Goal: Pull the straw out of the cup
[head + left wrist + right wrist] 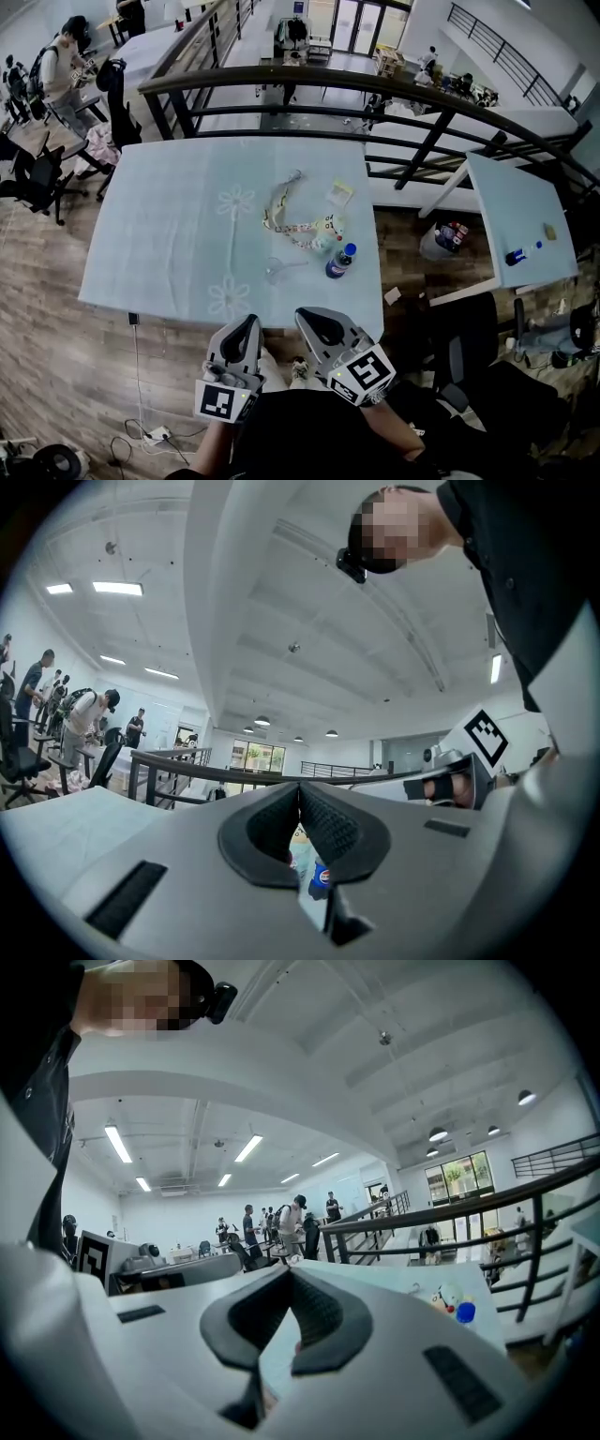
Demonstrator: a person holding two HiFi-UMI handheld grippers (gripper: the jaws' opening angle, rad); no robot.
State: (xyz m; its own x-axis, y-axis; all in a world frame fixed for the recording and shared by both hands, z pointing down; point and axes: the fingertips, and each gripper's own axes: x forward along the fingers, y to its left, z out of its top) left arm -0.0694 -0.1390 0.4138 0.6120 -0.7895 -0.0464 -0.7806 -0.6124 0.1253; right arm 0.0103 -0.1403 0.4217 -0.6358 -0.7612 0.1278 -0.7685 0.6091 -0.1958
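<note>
- Your left gripper (247,324) is closed with nothing between its jaws, and it hangs just off the near edge of the desk (169,234), short of the blue-capped bottle (340,261)
- Your right gripper (308,318) is closed and empty too, also short of the bottle
- The patterned cup (327,232) stands just behind the bottle; whether they touch is too small to tell
- You cannot pick out the straw in any view
- A clear thing (277,270) left of the bottle is too faint to name
- In the left gripper view only a sliver of the bottle shows under the jaws
</note>
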